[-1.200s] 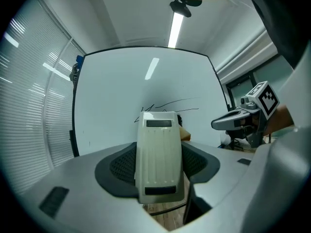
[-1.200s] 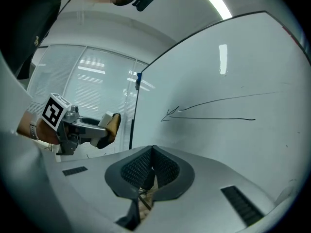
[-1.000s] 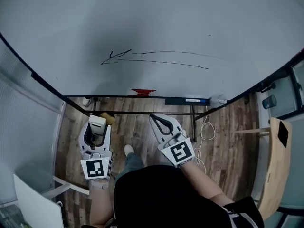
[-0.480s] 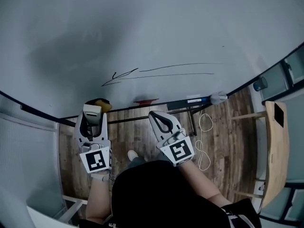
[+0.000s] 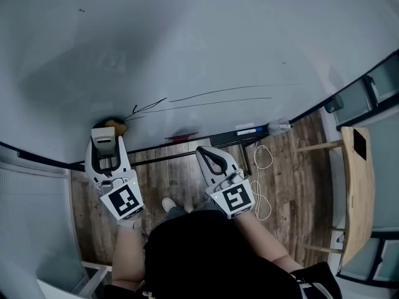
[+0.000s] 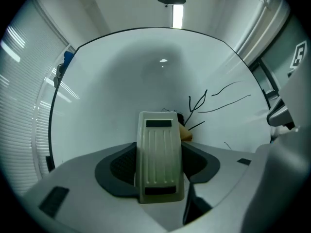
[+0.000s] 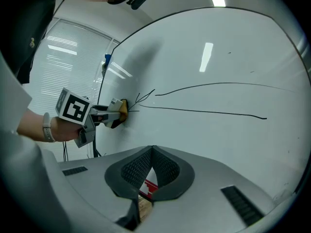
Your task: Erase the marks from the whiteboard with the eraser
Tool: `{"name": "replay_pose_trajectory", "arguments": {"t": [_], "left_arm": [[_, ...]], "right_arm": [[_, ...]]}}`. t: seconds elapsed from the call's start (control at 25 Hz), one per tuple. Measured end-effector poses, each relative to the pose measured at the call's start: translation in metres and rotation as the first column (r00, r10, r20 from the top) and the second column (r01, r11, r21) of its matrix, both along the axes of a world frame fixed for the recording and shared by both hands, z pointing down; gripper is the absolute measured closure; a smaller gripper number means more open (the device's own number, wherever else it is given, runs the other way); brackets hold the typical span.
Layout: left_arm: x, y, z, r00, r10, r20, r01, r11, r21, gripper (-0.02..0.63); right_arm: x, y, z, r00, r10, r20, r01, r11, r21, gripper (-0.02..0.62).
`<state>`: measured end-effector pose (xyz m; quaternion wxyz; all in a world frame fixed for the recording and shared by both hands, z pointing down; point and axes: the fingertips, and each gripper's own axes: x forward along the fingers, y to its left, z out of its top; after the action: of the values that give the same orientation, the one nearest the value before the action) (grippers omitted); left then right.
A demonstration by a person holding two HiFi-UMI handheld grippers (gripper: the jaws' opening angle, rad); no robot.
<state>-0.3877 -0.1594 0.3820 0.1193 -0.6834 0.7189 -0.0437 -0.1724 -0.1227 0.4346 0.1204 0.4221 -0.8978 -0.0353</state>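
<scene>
From above, the board (image 5: 206, 36) fills most of the head view. The marks (image 5: 212, 98) are two long thin lines running out to the right from a small arrowhead at their left end. The left gripper (image 5: 105, 144) is up against the board just left of that arrowhead, its jaws clamped on the eraser (image 5: 103, 136), and the eraser's tan felt meets the white surface. The right gripper (image 5: 206, 156) hangs lower, in front of the tray (image 5: 230, 133), jaws pressed together with nothing in them. A red thing (image 5: 181, 134) lies on the tray, and a white cable (image 5: 262, 161) lies coiled on the wood floor (image 5: 187, 173).

In the left gripper view, the eraser (image 6: 158, 149) stands upright between the jaws of the left gripper (image 6: 160, 171), ribbed back toward the camera and gripped on both sides. The marks (image 6: 214, 101) branch off just up and to the right of its far end. A ceiling light (image 6: 177, 14) shines above the board (image 6: 121, 81).

In the right gripper view, the right gripper (image 7: 152, 152) has its tips meeting and holds nothing. Across the board (image 7: 218, 144), the left gripper (image 7: 99, 114) presses the eraser (image 7: 120, 110) flat on the surface at the left end of the marks (image 7: 209, 111). A hand (image 7: 36, 126) holds that gripper.
</scene>
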Motion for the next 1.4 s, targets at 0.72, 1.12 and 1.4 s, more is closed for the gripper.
{"name": "replay_pose_trajectory", "arguments": {"t": [0.72,1.12,1.4], "left_arm": [[0.035,-0.018,-0.002,0.992,-0.114,0.052,0.118,0.99,-0.077,0.351],[0.096,-0.03,-0.022,1.0,-0.03,-0.002,0.029,0.994,-0.101,0.353],[0.154,-0.038,-0.055,0.999,0.038,-0.037,-0.04,0.997,-0.061,0.351]], "right_arm": [[0.041,-0.007,0.003,0.998,-0.056,-0.038,0.055,0.998,-0.022,0.569],[0.082,-0.009,-0.004,0.999,-0.035,-0.02,0.035,0.999,-0.015,0.571],[0.104,-0.009,-0.012,1.0,-0.011,-0.004,0.011,1.0,-0.019,0.569]]}}
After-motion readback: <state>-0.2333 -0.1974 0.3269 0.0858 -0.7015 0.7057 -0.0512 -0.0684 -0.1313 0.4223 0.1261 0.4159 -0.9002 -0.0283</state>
